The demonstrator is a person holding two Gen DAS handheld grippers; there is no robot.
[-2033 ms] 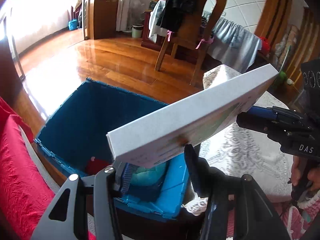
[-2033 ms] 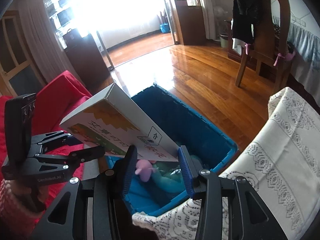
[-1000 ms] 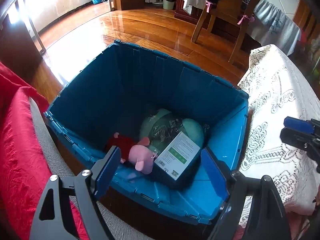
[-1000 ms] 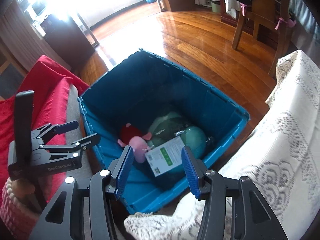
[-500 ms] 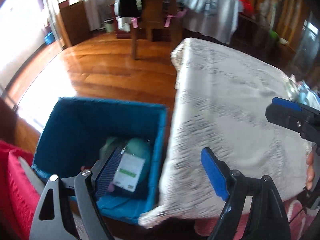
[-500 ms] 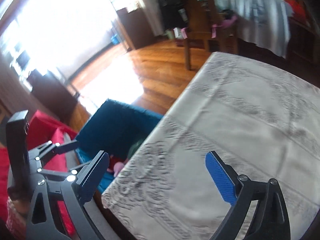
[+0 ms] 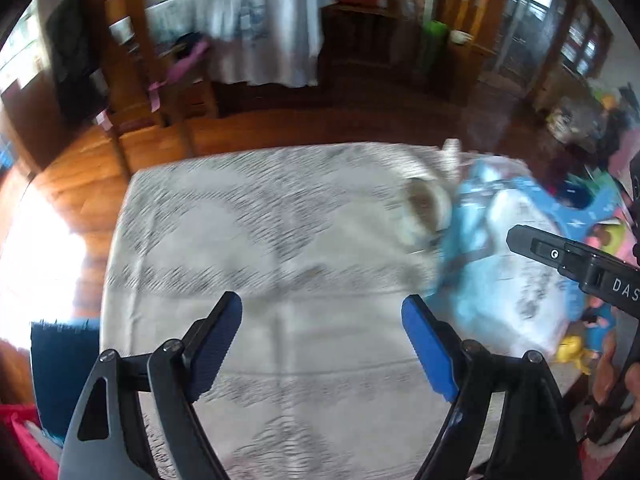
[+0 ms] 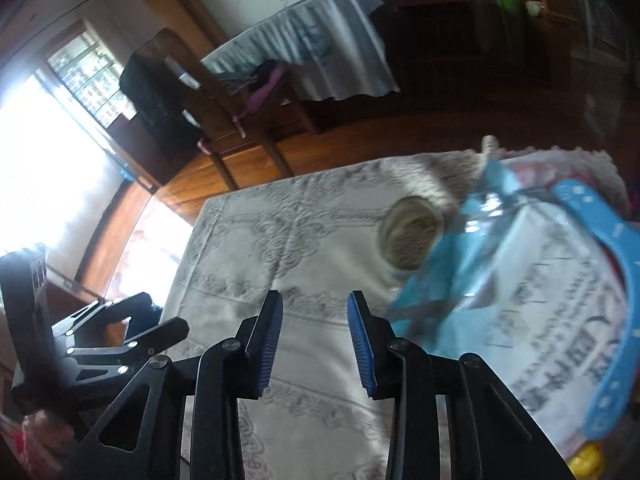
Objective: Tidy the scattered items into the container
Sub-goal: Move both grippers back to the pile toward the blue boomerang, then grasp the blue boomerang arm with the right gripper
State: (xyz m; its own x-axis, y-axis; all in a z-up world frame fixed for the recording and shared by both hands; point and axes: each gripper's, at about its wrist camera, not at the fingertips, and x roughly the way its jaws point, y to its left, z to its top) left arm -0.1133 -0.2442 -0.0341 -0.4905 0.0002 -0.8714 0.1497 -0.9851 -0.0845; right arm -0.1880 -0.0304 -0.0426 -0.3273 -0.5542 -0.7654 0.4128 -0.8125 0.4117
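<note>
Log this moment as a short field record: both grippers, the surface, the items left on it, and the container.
left gripper: open, empty, above the cloth
right gripper: open, empty
surface: lace tablecloth, mostly bare
items left: blue and white plastic bag; round tape-like roll beside it
container: blue bin, only a corner visible at the left
image quality: motion-blurred

We see open lace-covered tabletop [image 7: 256, 240] ahead of both tongs, free to pass. To the right, a round tape roll [image 8: 412, 236] and a blue-and-white plastic bag [image 8: 520, 280] just beside it block the way.
</note>
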